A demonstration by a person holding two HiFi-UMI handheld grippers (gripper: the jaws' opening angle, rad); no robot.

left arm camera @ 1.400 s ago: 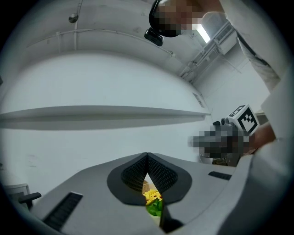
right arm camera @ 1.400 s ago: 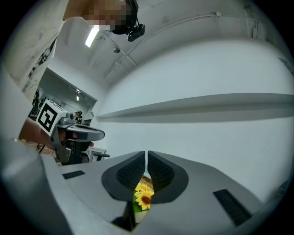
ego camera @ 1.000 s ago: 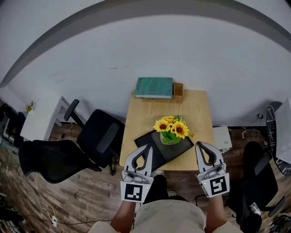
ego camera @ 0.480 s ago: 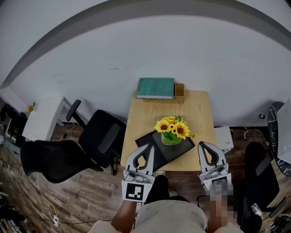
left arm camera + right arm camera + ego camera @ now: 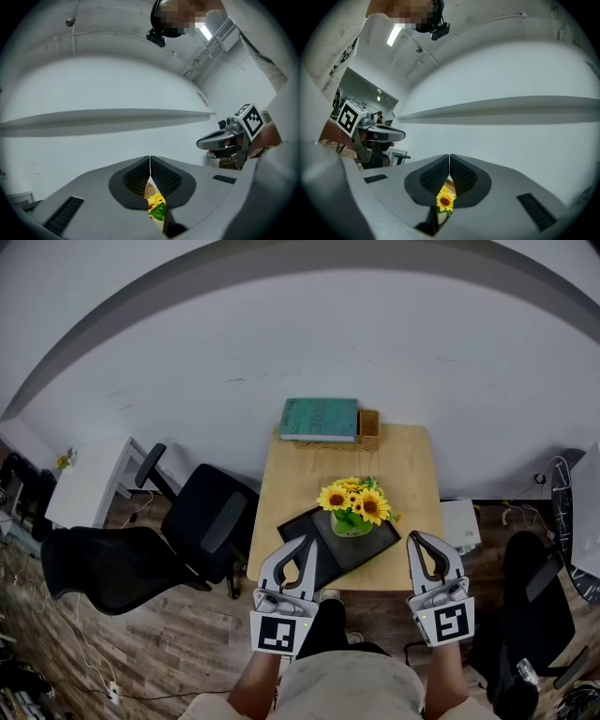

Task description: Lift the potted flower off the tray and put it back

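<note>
A potted flower (image 5: 354, 508) with yellow sunflower heads in a pale green pot stands on a black tray (image 5: 323, 554) near the front edge of a small wooden table (image 5: 412, 474). My left gripper (image 5: 304, 545) hovers at the tray's front left corner, jaws shut and empty. At the table's front right corner my right gripper (image 5: 420, 539) is also shut with nothing in it. In the left gripper view the flowers (image 5: 156, 206) peek through below the closed pads (image 5: 161, 178). The right gripper view shows one sunflower (image 5: 445, 201) under its closed pads (image 5: 433, 177).
A teal book (image 5: 320, 419) lies on a wicker basket (image 5: 368, 430) at the table's far edge against the white wall. Two black office chairs (image 5: 202, 518) stand on the wood floor to the left, beside a white side table (image 5: 89, 481). A white box (image 5: 459, 524) sits right of the table.
</note>
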